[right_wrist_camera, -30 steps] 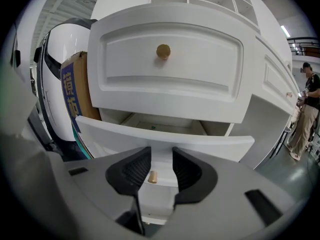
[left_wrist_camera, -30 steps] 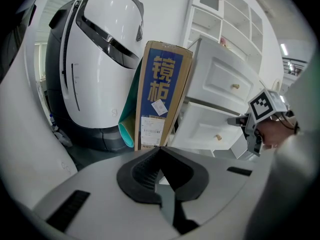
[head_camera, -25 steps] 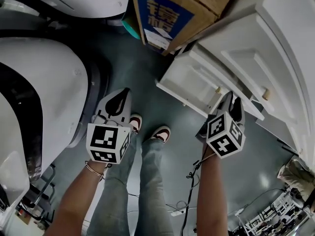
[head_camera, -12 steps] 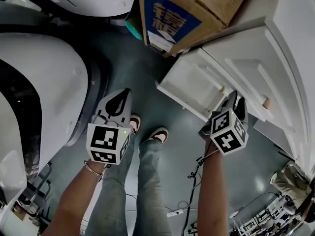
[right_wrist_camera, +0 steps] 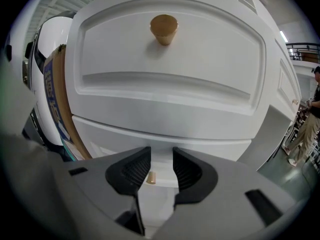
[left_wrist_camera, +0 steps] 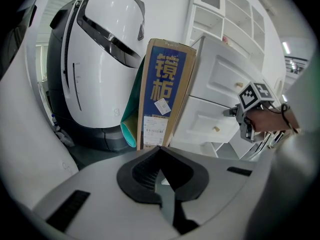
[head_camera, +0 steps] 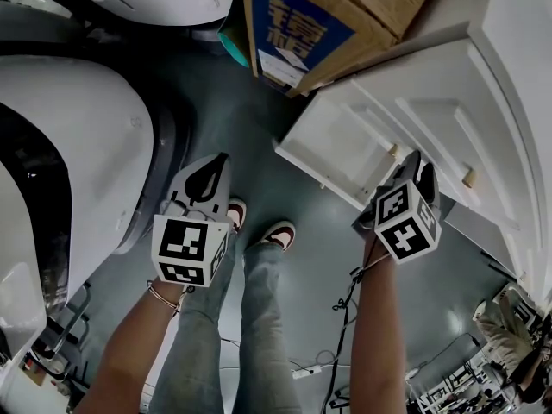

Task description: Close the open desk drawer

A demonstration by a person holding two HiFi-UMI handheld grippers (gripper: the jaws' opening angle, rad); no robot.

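Facing the desk [head_camera: 483,76], the right gripper [head_camera: 412,167] holds its jaws apart, the knob [right_wrist_camera: 150,178] of the drawer [head_camera: 332,145] showing between them, untouched. The drawer juts out low, its inside hidden. The left gripper [head_camera: 211,169], empty with jaws together, hangs above the floor [head_camera: 259,119].

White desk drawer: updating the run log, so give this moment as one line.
white desk drawer: open | right gripper: open, facing small tan knob | left gripper: shut, empty
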